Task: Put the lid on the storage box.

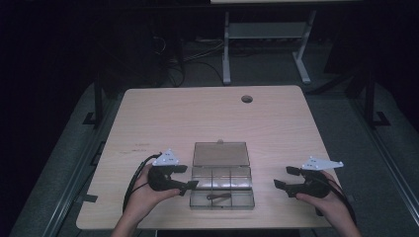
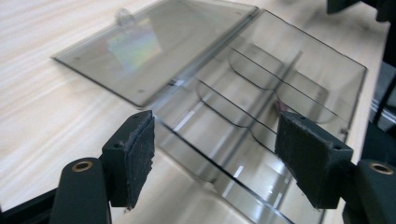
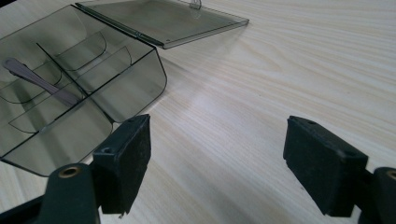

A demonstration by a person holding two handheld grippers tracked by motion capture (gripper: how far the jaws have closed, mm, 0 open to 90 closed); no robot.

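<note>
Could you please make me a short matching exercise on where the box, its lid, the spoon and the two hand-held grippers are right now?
Things:
1. lid
2. spoon
3. left hand-held gripper
4. right hand-held gripper

Places or states:
A. open, at the left edge of the clear box
B. folded back flat on the table
C. open, over bare wood to the right of the box
D. lying in the box's near compartment

Pairs: 1-B, 2-D, 3-A, 4-C

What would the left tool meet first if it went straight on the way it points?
Probably the near wall of the clear compartment box: the left tool stands open right at it, though depth is hard to judge.
</note>
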